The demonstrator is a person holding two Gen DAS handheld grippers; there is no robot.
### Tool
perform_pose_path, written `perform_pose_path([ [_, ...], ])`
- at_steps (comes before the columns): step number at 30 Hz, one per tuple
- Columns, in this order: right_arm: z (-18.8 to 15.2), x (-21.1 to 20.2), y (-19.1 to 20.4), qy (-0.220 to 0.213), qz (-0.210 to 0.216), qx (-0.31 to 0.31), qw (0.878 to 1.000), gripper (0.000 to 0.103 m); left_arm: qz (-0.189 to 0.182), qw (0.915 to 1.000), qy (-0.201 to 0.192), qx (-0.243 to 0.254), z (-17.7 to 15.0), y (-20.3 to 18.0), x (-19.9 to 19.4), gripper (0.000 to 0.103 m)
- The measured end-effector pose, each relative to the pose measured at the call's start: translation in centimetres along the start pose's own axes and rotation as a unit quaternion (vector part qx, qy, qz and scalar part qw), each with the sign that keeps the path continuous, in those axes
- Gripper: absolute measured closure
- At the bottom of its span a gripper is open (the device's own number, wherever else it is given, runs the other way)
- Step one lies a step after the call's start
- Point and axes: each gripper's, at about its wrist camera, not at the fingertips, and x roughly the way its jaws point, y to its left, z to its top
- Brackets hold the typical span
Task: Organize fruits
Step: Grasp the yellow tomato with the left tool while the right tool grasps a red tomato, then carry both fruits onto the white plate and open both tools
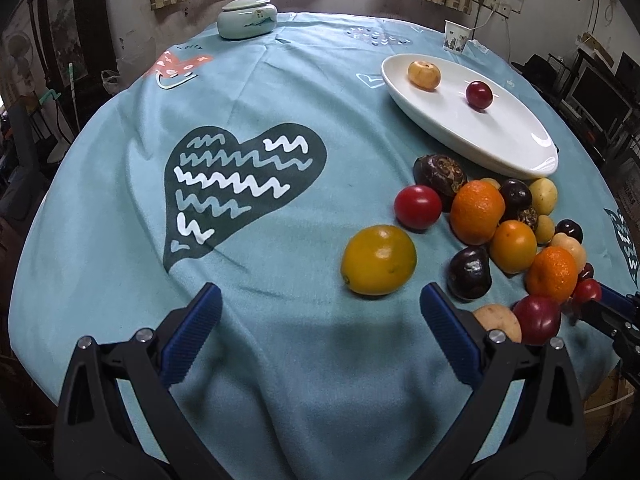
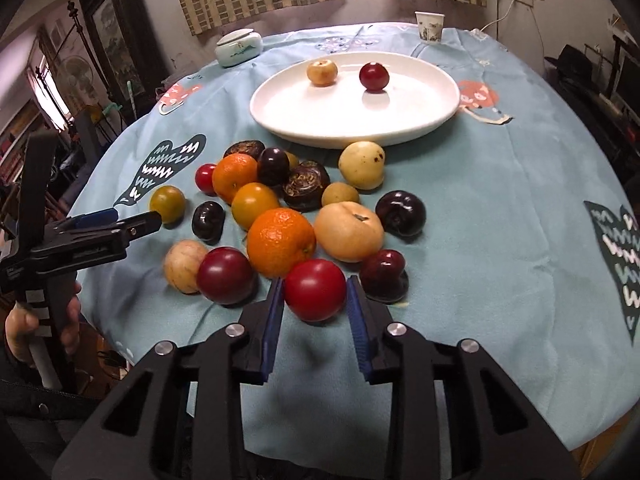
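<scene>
Two grippers in my charge. My right gripper: blue pads set on either side of a red tomato at the near edge of the tabletop, jaws narrowed to the fruit's width and touching or all but touching its sides; whether it bears weight I cannot tell. My left gripper: jaws wide apart, holding nothing, over bare blue cloth near the tabletop's near edge, with a yellow-green citrus just beyond its right finger.

Loose fruit pile, nearer half of the tabletop, entered near to far:
- dark red plum, touching the tomato's left neighbour side; pale speckled fruit beside it toward the left edge
- dark cherry-like fruit, just right of the gripper
- large orange, directly behind the tomato
- pale pear-like fruit, touching the orange's right side
- glossy dark plum, right of that
- small dark fruit and yellow-orange citrus, left of the orange
- two brown water chestnuts, second orange, small red tomato, yellow fruit, at the pile's far side

White oval plate, beyond the pile toward the far edge: holds one yellowish fruit and one dark red fruit, apart from each other.

Far edge: lidded celadon jar at left, paper cup at right.
</scene>
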Motion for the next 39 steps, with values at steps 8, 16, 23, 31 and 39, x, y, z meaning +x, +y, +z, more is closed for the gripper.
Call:
perform_pose_path([
  [8, -0.5, 1.5, -0.4, 0.03, 0.001, 0.009, 1.0, 0.07, -0.006, 0.9999, -0.002, 0.015, 0.8, -0.9, 1.5, 0.003],
  [16, -0.5, 2.5, -0.2, 0.037, -0.004, 0.005, 0.999, 0.07, -0.062, 0.9981, -0.003, 0.008, 1.0, -1.3, 1.8, 0.062],
  [23, -0.4, 0.9, 0.2, 0.012, 0.003, 0.006, 1.0, 0.07, -0.078, 0.9967, -0.019, 0.011, 0.6, -1.6, -0.9, 0.062],
  [31, -0.8, -0.9, 0.4, -0.009, 0.01, 0.01, 1.0, 0.07, -0.09, 0.9945, -0.037, 0.038, 0.4, -3.1, -3.4, 0.062],
  [39, -0.6, -1.4, 0.0, -0.017, 0.016, 0.012, 1.0, 0.07, -0.104, 0.9926, -0.034, 0.052, 1.5, -4.1, -3.5, 0.062],
])
